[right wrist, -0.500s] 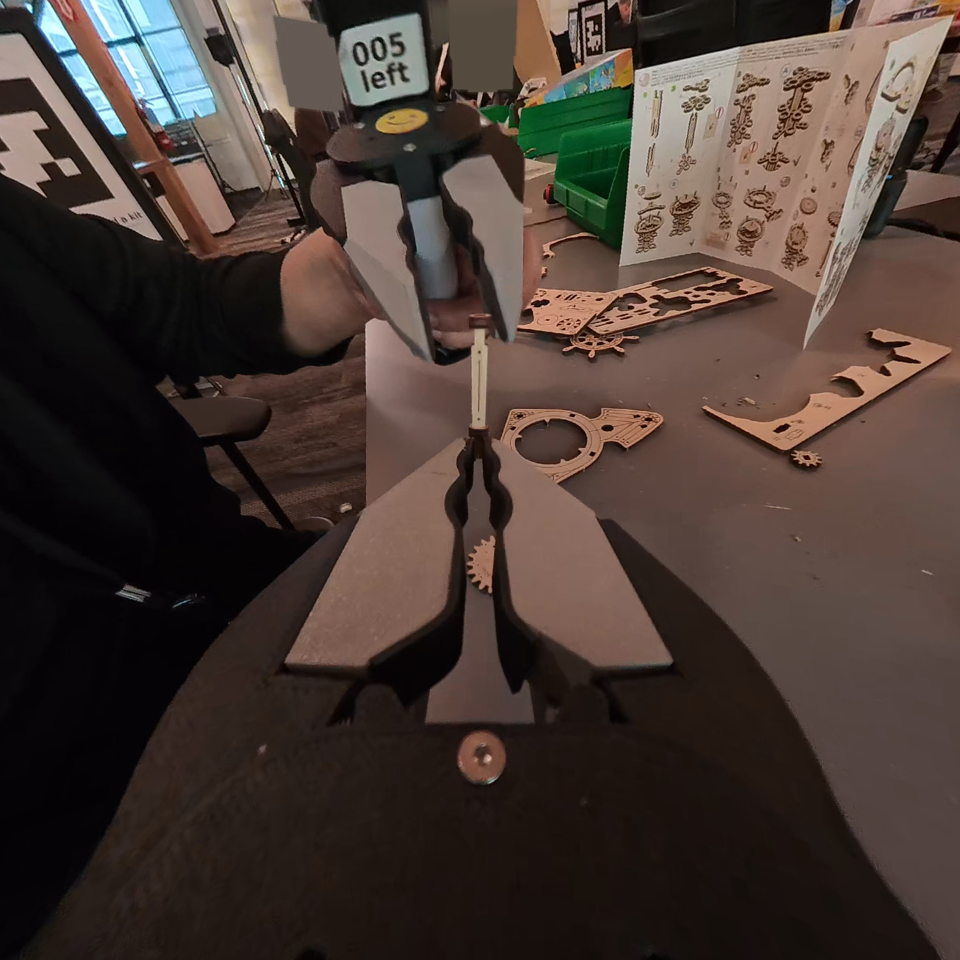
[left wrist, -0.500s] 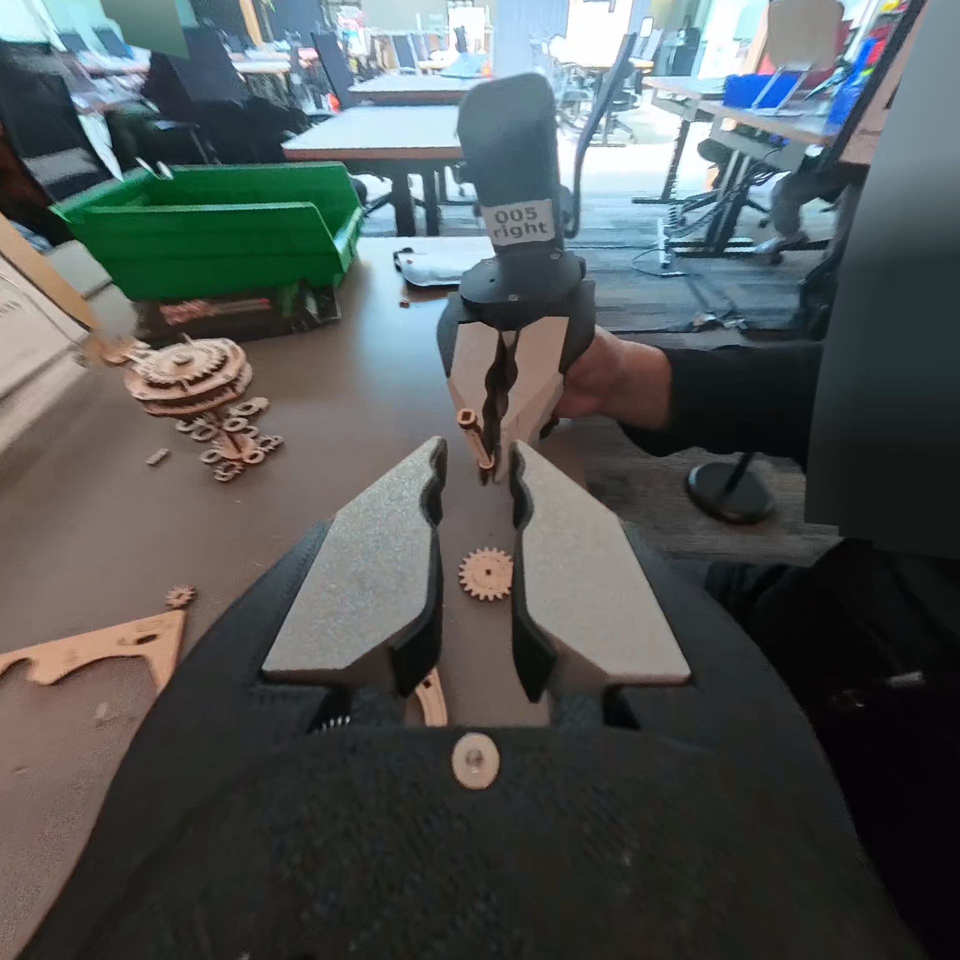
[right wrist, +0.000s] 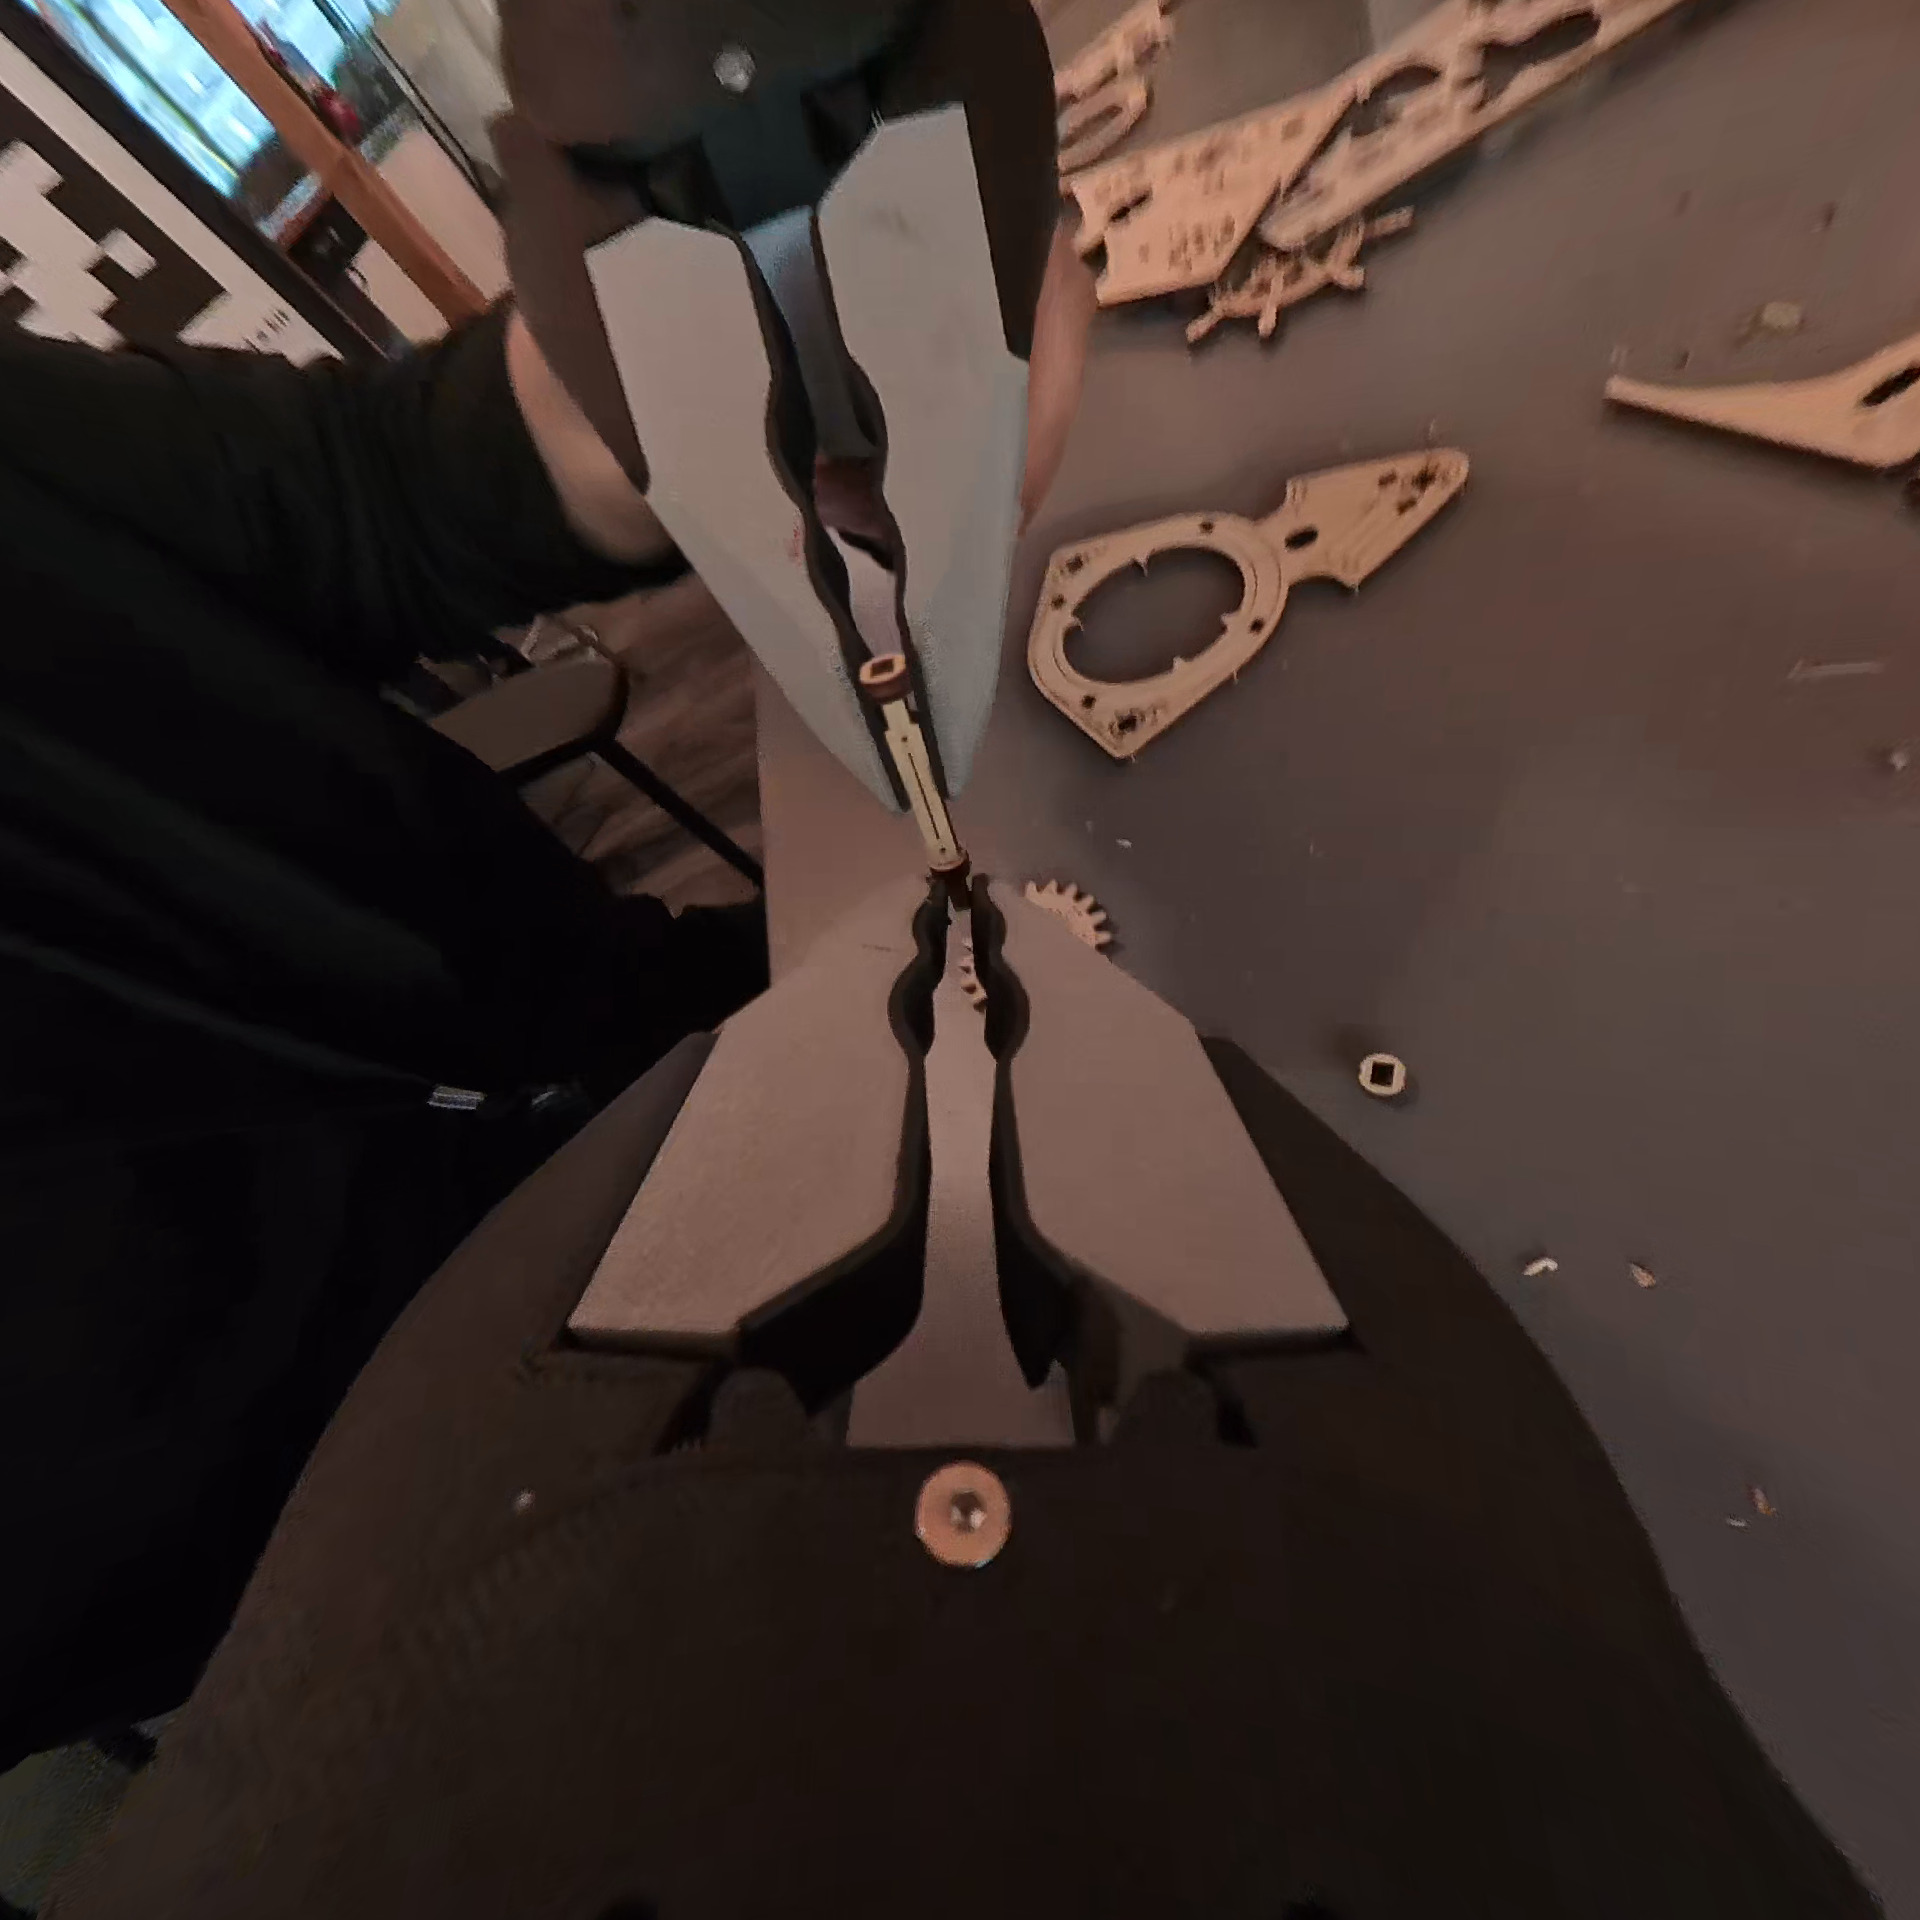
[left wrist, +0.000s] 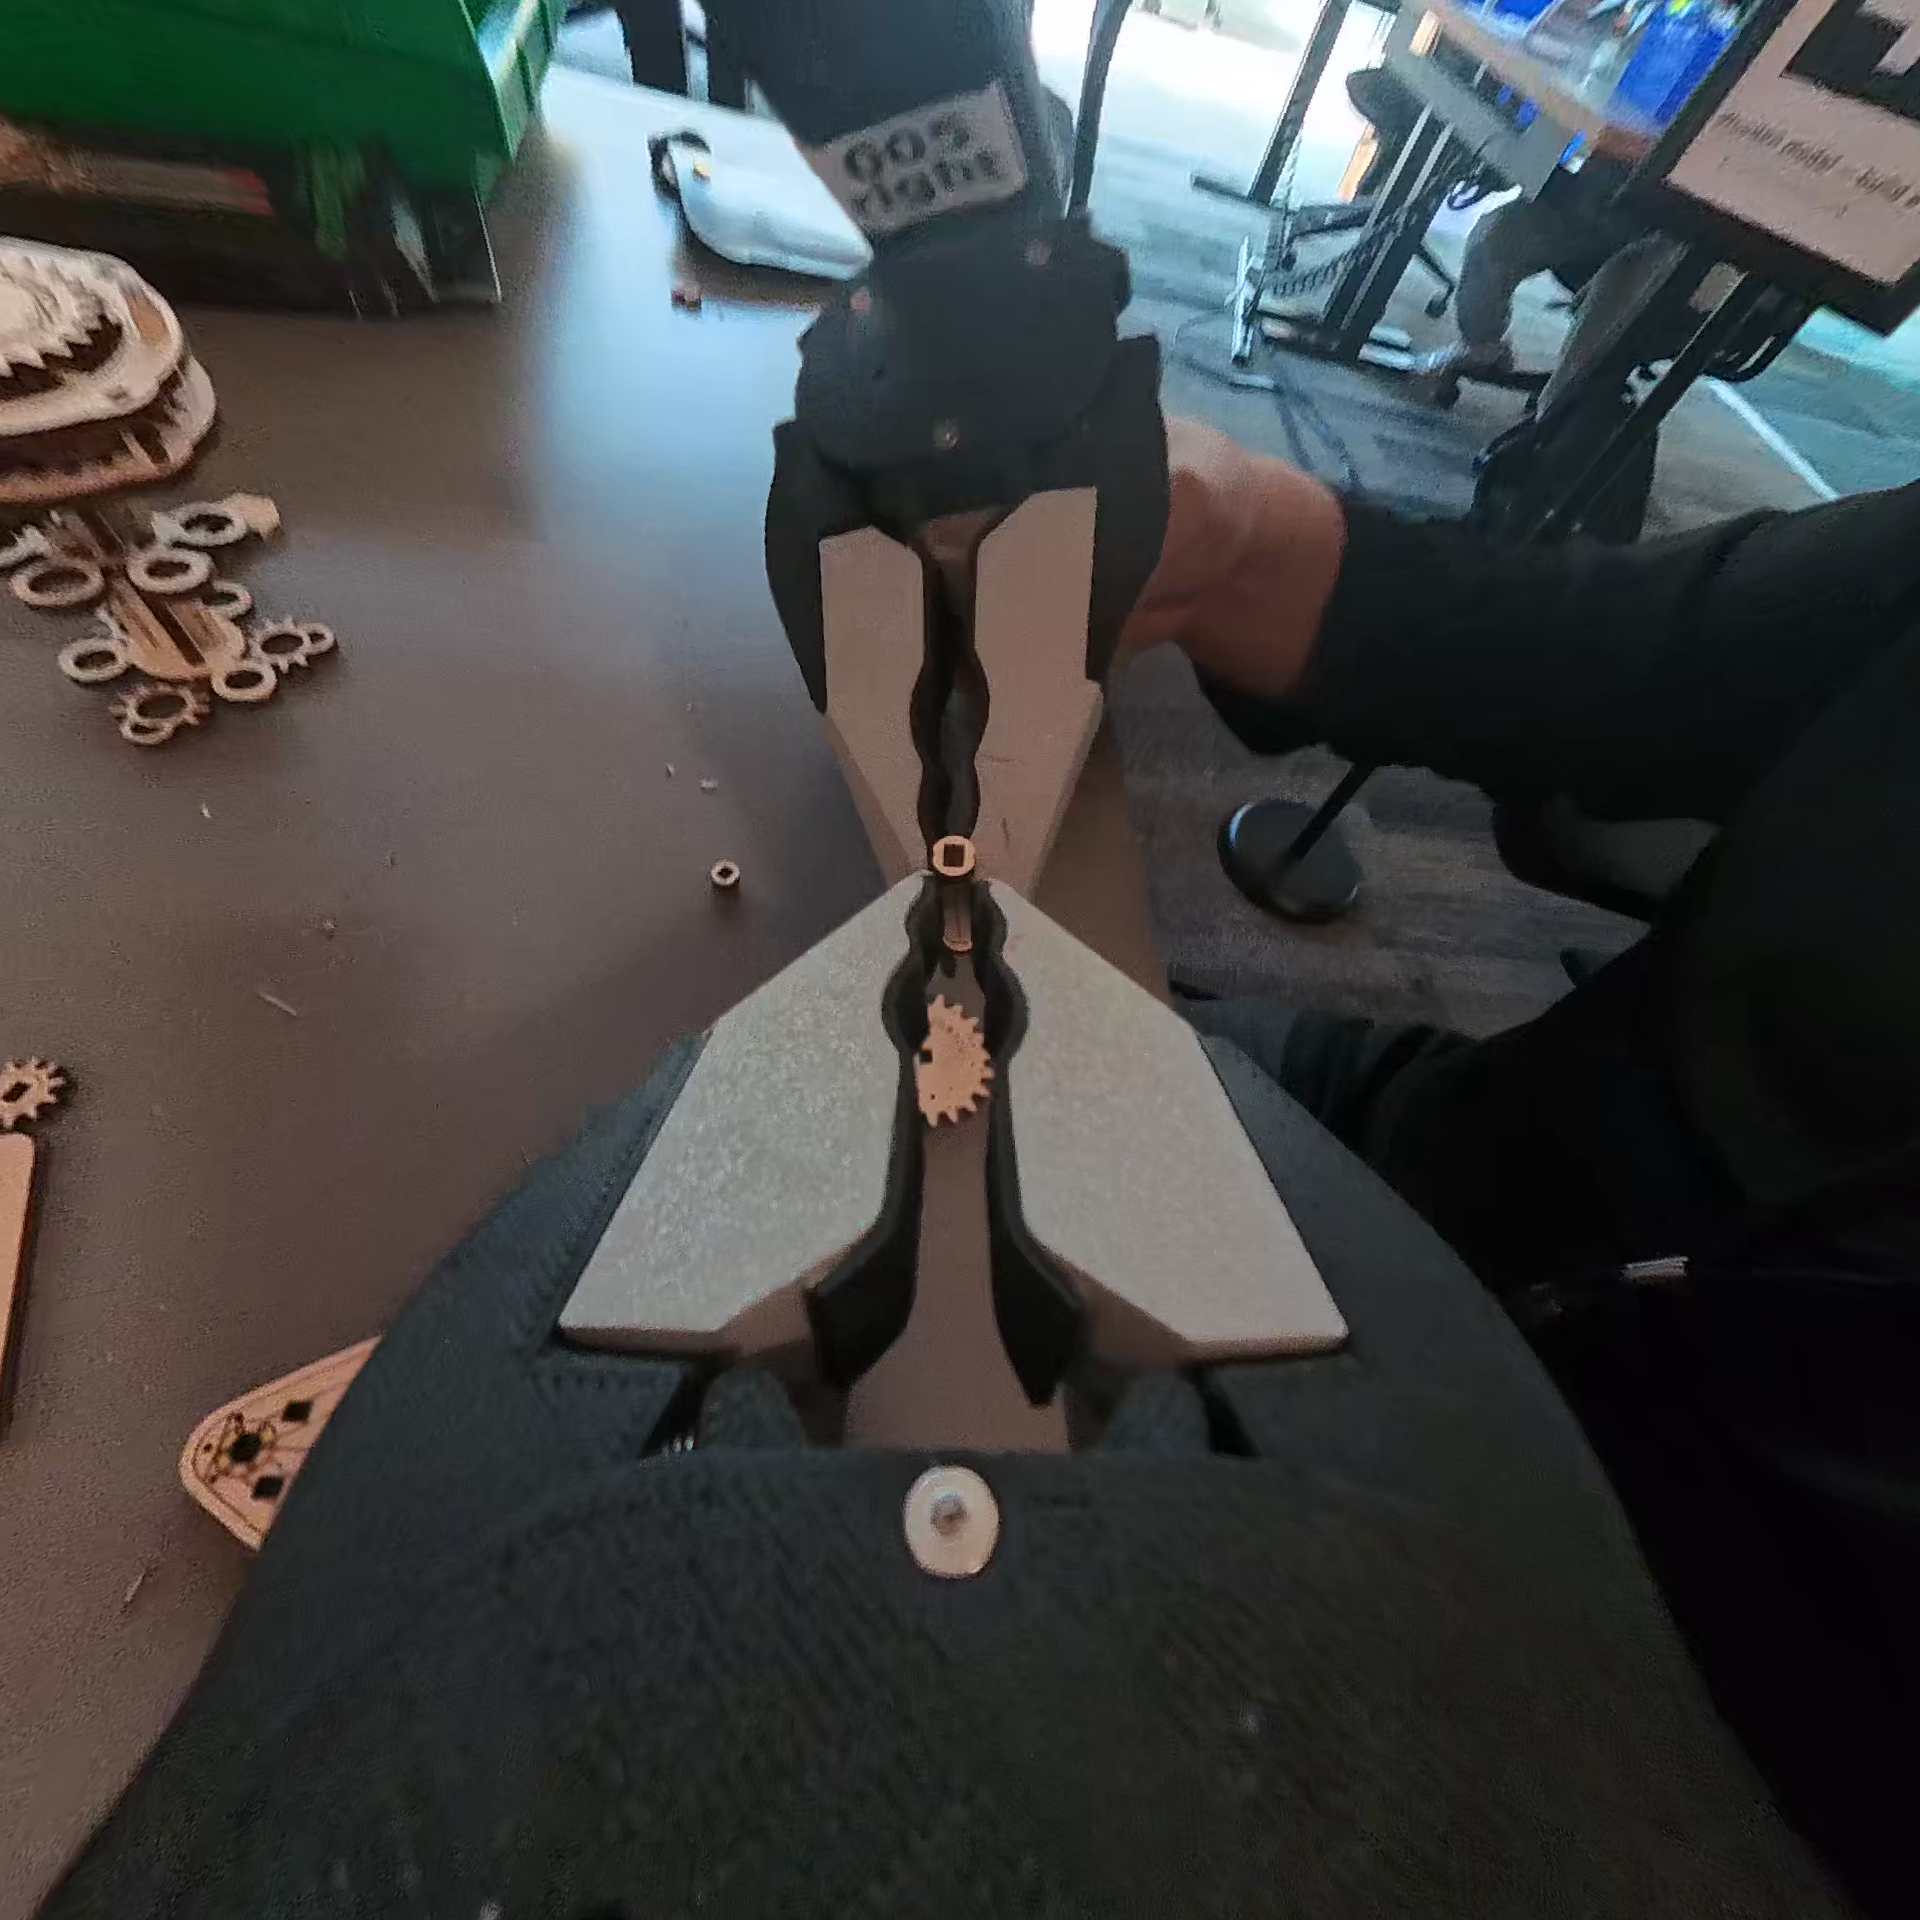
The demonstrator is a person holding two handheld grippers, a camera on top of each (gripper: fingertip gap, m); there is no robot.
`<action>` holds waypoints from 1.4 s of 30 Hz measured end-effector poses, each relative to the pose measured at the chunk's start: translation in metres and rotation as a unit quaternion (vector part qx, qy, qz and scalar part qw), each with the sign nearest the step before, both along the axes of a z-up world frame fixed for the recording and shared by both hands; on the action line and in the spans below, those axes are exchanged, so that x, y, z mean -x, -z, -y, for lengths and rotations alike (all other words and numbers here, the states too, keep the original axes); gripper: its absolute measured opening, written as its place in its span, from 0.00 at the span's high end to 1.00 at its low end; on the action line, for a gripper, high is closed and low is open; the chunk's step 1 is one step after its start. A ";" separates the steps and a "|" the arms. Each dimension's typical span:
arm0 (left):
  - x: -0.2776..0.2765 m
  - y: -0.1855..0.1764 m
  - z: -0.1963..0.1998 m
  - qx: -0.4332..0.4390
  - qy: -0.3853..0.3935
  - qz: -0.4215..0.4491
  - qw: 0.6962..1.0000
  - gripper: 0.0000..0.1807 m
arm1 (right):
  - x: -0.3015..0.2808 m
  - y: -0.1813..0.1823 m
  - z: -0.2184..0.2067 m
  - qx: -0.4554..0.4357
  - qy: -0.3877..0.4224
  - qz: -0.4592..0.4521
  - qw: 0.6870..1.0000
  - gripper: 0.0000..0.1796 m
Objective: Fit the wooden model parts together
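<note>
Closer now: jaws, probably both, on axle (right wrist: 920,774).

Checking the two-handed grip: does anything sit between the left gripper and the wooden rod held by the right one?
Nothing visible does. The left gripper has its fingers on either side of the wooden rod, and the right gripper pinches the rod's other end. The gear lies below, clear of both.

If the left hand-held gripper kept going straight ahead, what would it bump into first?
Most likely the right hand-held gripper, tip to tip with the left hand-held gripper. Both grip one thin wooden stick.
</note>
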State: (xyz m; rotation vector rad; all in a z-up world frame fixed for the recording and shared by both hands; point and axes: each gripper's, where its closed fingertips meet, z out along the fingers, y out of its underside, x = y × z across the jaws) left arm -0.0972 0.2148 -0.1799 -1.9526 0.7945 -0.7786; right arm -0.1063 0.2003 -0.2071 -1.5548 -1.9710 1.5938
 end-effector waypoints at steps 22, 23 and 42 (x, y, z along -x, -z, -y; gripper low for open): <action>0.002 0.037 0.000 0.079 -0.025 -0.034 0.996 0.98 | 0.002 0.029 -0.001 -0.057 -0.018 0.078 0.995 0.94; 0.001 0.037 0.001 0.081 -0.023 -0.034 0.996 0.98 | 0.002 0.028 -0.001 -0.062 -0.017 0.074 0.995 0.94; 0.008 0.038 -0.001 0.055 -0.051 -0.080 0.994 0.98 | 0.002 0.012 -0.012 -0.068 0.006 0.035 0.997 0.95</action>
